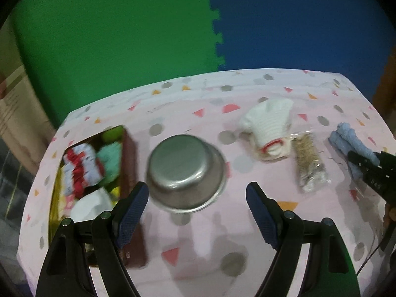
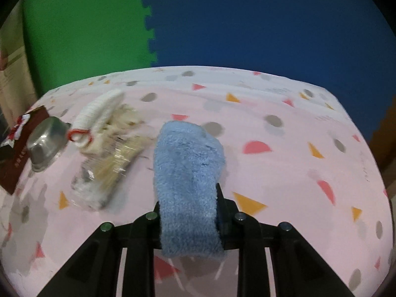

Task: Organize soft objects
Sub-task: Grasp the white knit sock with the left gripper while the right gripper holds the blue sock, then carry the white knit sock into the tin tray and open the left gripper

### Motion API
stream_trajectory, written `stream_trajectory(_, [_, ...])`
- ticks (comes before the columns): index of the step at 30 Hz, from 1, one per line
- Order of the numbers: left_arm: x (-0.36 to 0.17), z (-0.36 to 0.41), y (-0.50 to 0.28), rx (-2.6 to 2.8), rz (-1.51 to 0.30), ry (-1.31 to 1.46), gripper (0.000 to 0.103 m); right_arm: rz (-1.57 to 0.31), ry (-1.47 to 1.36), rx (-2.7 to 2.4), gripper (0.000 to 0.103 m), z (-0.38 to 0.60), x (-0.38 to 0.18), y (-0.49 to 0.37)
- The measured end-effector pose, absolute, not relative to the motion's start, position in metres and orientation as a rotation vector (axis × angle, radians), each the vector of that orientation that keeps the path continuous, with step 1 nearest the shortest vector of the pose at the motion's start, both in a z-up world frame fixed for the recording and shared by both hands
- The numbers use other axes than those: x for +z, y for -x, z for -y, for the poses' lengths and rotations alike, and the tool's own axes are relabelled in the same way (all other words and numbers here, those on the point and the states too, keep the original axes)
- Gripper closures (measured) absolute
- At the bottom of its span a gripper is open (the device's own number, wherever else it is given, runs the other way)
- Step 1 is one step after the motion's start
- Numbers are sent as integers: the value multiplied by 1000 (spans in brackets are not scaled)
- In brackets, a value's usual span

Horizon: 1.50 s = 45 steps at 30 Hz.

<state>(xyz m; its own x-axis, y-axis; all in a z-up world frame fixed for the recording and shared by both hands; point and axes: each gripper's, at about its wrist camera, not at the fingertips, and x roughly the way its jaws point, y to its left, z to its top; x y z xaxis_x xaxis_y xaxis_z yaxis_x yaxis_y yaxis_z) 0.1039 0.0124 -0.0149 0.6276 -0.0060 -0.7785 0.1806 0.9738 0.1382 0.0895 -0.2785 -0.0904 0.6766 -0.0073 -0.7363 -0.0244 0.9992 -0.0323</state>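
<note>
Green and blue foam mats back a table (image 1: 198,255) under a pink patterned cloth. At its left end sits a brown box (image 1: 130,153), already stuffed with soft things: a red-and-white striped piece, something mint green, something white and some yellow. So part of the sorting looks done.

Left to do, as I judge it: the blue sock (image 2: 185,173) and the white glove (image 1: 268,126). The glove lies right of the upturned steel bowl (image 1: 185,170), which stands just right of the box. A clear packet (image 1: 309,163) lies right of the glove; whether it counts as soft I cannot tell.

The right gripper (image 2: 189,212) is clamped on the sock at the end nearest the camera. It is far from the box, past the packet. Its long axis runs straight out along the fingers, rounded free end pointing toward the far table edge.

The left gripper (image 1: 196,203) is spread wide and empty, near the bowl.
</note>
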Motion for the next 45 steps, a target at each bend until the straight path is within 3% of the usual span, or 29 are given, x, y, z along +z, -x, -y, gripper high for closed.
stream_trajectory(24, [-59, 73, -212, -267, -1035, -94, 27, -857, 17, 0, 76, 295, -107, -88])
stream_trajectory(25, [-61, 73, -214, -266, -1033, -93, 35, -856, 16, 0, 76, 295, -107, -88])
stream_trajectory(26, [-62, 73, -215, -276, -1041, -85, 56, -856, 15, 0, 76, 295, -107, -87])
stream_trajectory(29, [-63, 70, -215, -279, -1051, -53, 74, -857, 14, 2, 75, 295, -108, -87])
stream_trajectory(33, [-56, 66, -210, -280, -1038, -54, 82, -856, 12, 1, 75, 295, -108, -87])
stream_trajectory(45, [-20, 44, -183, -287, -1004, -28, 83, -856, 10, 1, 75, 295, -109, -87])
